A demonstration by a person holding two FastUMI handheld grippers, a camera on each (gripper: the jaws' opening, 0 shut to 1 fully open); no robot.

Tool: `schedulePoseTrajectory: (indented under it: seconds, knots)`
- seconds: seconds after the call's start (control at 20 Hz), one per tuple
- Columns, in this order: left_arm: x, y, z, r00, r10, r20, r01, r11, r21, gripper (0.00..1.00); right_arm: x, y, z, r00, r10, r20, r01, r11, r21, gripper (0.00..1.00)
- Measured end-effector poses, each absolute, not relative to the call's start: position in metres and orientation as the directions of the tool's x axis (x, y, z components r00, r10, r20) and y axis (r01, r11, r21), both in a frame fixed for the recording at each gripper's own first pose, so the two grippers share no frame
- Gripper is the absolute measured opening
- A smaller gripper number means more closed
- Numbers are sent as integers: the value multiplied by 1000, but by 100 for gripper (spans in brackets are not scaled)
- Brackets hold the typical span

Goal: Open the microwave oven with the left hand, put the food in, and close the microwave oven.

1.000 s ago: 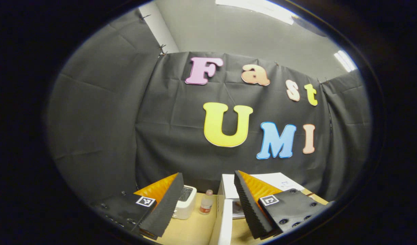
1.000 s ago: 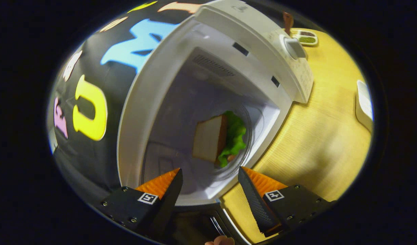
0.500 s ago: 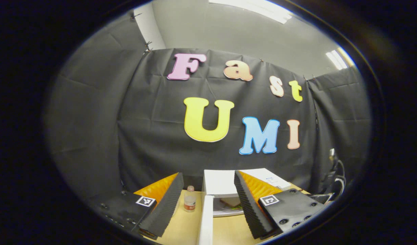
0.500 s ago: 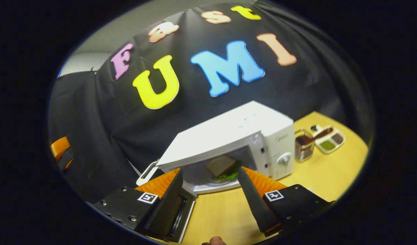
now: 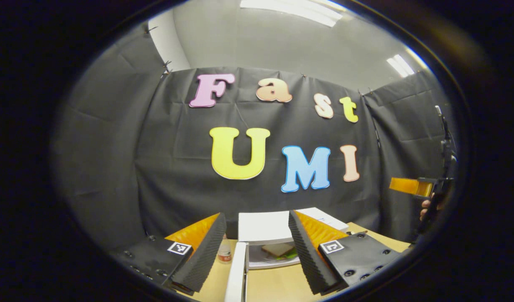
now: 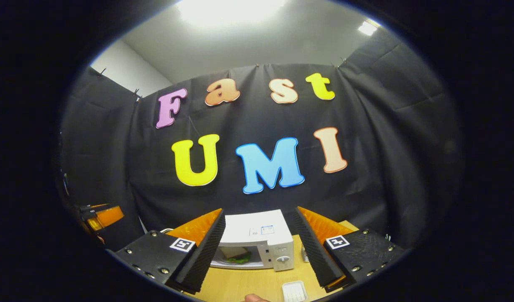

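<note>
White microwave [image 6: 257,239] sits low centre on wooden surface [image 6: 248,285], door [image 5: 236,272] open, sandwich [image 6: 236,255] inside. Right gripper [image 6: 259,243] has pulled back from cavity, fingers apart, empty. Left gripper [image 5: 257,247] spread, empty, facing door edge. Closing remains.

A microwave [image 6: 261,239] stands on the table [image 6: 248,285] before the booth's cloth wall, its door [image 5: 237,272] swung open at the left. The sandwich [image 6: 236,254] lies inside the cavity. A bottle [image 5: 224,253] stands left of the door; a small tray [image 6: 294,291] sits on the table in front of the microwave's dial [image 6: 284,259].
</note>
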State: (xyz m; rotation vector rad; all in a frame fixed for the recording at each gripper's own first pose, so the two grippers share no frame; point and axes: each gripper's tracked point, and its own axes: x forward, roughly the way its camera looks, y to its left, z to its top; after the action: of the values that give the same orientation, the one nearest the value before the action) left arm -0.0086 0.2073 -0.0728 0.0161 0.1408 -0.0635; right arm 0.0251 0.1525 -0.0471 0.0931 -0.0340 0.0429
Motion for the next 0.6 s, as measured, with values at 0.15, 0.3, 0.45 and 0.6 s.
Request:
schedulePoseTrajectory:
  seconds: [0.15,0.3,0.45,0.6]
  knots:
    - [-13,209,-68,989,-47,-137,51,998,23,95,25,151,-41,999,36,40,-39,996,78,97]
    - [-20,210,-68,987,-57,-148,62,998,28,79,27,153,-46,999,40,31,-42,998,53,97]
    - [-38,242,-81,979,9,-202,2,999,54,25,28,159,-48,998,58,23,-60,995,75,98]
    - [-64,284,-117,957,44,-286,-35,999,36,8,29,160,-55,998,54,10,-55,994,94,97]
